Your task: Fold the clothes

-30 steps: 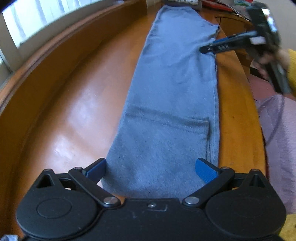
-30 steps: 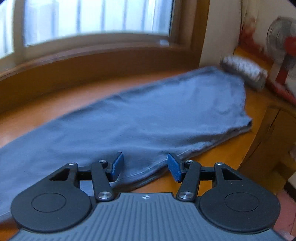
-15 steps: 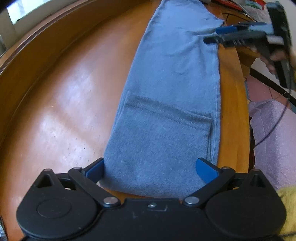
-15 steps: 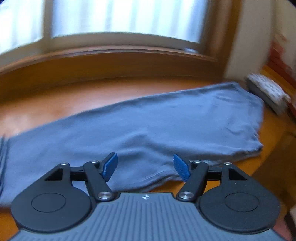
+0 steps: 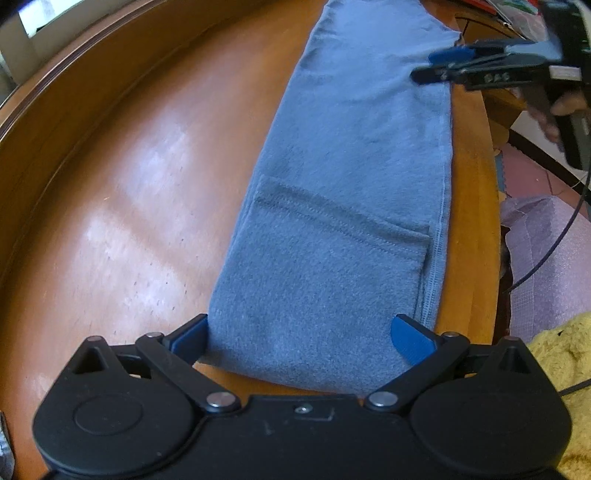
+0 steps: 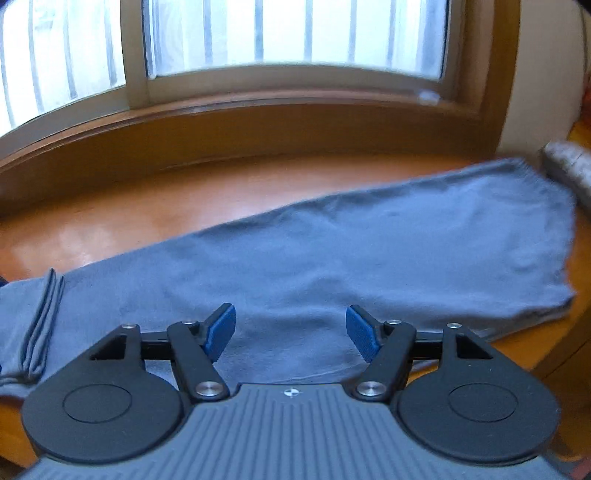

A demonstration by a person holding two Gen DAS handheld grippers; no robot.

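Observation:
A long blue-grey fleece garment (image 5: 354, 206) lies flat along the wooden table (image 5: 140, 192), with a stitched seam across it near my end. My left gripper (image 5: 299, 332) hangs open above the garment's near end, its blue pads straddling almost the full width of the cloth without pinching it. My right gripper (image 6: 291, 328) is open over the garment's (image 6: 369, 251) near edge, with cloth below the gap and nothing gripped. The left wrist view shows the right gripper (image 5: 439, 66) at the garment's far right edge, held by a person's hand (image 5: 565, 107).
A barred window (image 6: 288, 33) and raised wooden sill (image 6: 258, 125) run behind the table. A grey rolled item (image 6: 569, 162) lies past the garment's far end. Pink cloth (image 5: 546, 251) and a yellow fuzzy fabric (image 5: 561, 354) sit off the table's right edge.
The right gripper's jaws have widened, and its view has swung left and up toward the window. The left view has tilted further down onto the garment's near end.

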